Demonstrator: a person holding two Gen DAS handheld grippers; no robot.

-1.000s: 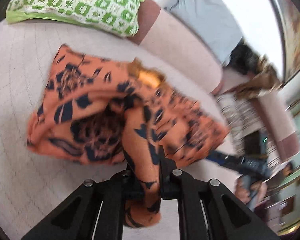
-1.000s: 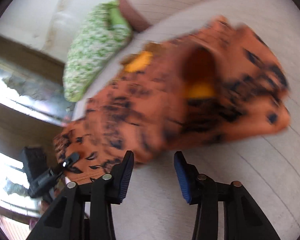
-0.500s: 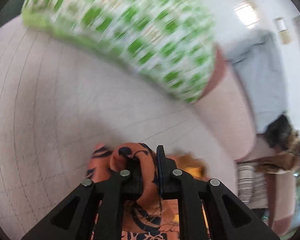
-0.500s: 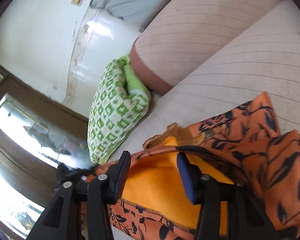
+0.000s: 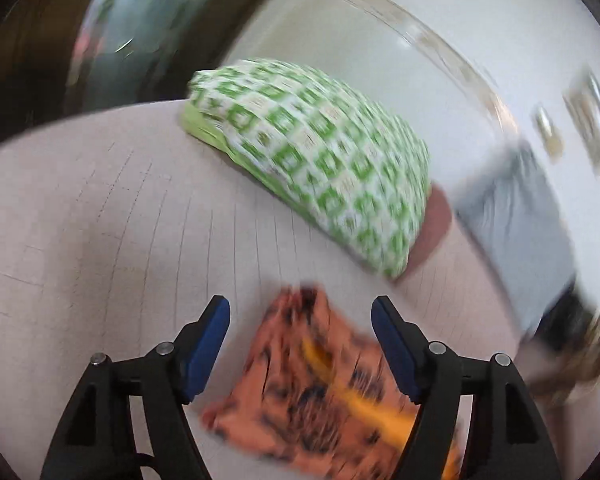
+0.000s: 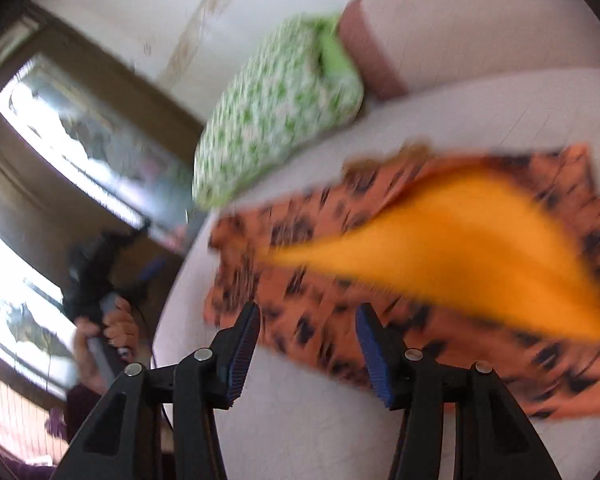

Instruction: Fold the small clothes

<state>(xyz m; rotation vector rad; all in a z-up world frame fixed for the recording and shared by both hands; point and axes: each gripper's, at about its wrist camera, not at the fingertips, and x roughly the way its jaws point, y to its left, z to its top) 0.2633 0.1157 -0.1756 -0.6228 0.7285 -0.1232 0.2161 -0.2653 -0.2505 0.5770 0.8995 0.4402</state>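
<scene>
An orange garment with a dark floral print [image 5: 316,376] lies on the pale sofa seat [image 5: 100,240], blurred by motion. My left gripper [image 5: 300,344] is open just above its near corner and holds nothing. In the right wrist view the garment [image 6: 340,232] spreads across the seat with its plain yellow-orange lining [image 6: 460,248] turned up. My right gripper [image 6: 306,340] is open over the garment's near edge, holding nothing.
A green-and-white checked cushion [image 5: 320,168] leans at the back of the seat, also in the right wrist view [image 6: 276,112]. The sofa backrest [image 6: 480,28] rises behind. A grey cloth [image 5: 512,216] hangs over it. A window [image 6: 60,128] is at left.
My left gripper has let go of the garment and opened. The garment has dropped onto the seat, lining up. Both cameras swung quickly.
</scene>
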